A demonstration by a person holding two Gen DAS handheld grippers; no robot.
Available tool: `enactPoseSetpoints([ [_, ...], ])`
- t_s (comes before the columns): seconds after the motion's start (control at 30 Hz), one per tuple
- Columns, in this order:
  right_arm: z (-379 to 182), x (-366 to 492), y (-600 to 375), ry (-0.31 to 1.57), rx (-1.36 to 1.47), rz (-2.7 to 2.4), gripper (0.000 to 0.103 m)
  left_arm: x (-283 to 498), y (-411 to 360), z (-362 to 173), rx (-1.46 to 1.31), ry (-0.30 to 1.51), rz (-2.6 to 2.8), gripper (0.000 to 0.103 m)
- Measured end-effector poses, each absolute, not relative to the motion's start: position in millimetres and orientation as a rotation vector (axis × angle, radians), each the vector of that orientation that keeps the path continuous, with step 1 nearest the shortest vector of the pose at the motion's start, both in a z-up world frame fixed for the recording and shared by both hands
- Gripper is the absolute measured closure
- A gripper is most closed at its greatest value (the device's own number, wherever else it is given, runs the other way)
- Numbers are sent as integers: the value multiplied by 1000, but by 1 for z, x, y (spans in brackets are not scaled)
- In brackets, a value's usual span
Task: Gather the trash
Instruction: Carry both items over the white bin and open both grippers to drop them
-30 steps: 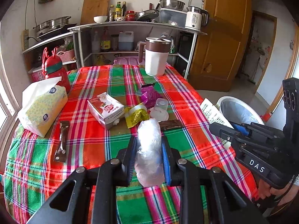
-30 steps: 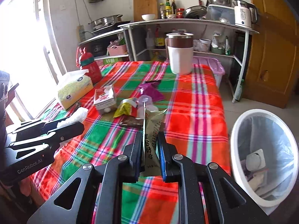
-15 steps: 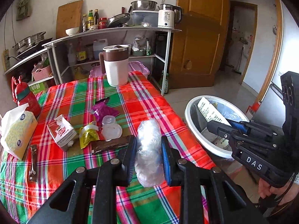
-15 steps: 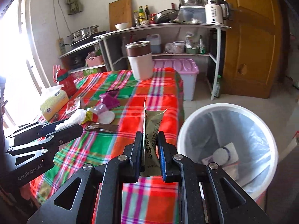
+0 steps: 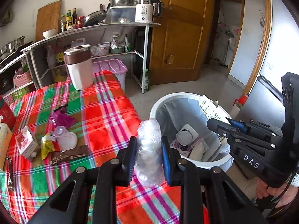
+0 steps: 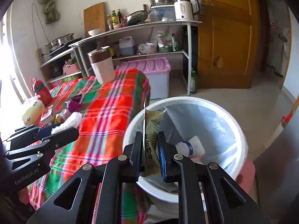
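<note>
both grippers w/ wrapper point(image 6: 151, 130) & plastic wad point(image 5: 148, 149) now nearer bin point(image 6: 241, 136).

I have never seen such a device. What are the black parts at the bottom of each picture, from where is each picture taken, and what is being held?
No robot is here: a person holds a two-finger gripper in each hand, and a small camera on each looks forward along its fingers. One picture comes from the left gripper, shut on a crumpled clear plastic bag. The other comes from the right gripper, shut on a pale green snack wrapper above the white trash bin. The plaid tablecloth still carries trash: a purple wrapper, a yellow wrapper, a small carton and a brown wrapper. A white jug stands at the far end.
</note>
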State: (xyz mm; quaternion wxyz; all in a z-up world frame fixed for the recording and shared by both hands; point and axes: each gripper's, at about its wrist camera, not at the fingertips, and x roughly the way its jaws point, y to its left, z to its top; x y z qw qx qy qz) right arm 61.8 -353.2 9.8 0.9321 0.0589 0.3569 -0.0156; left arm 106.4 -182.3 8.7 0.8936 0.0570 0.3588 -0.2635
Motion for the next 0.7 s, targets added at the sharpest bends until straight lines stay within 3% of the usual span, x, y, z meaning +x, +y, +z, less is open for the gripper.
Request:
enactPoseSetpoints([
  [0.7,-22,74,-403,826,125,-131,86,121,-252,-17,182,823,-594,76],
])
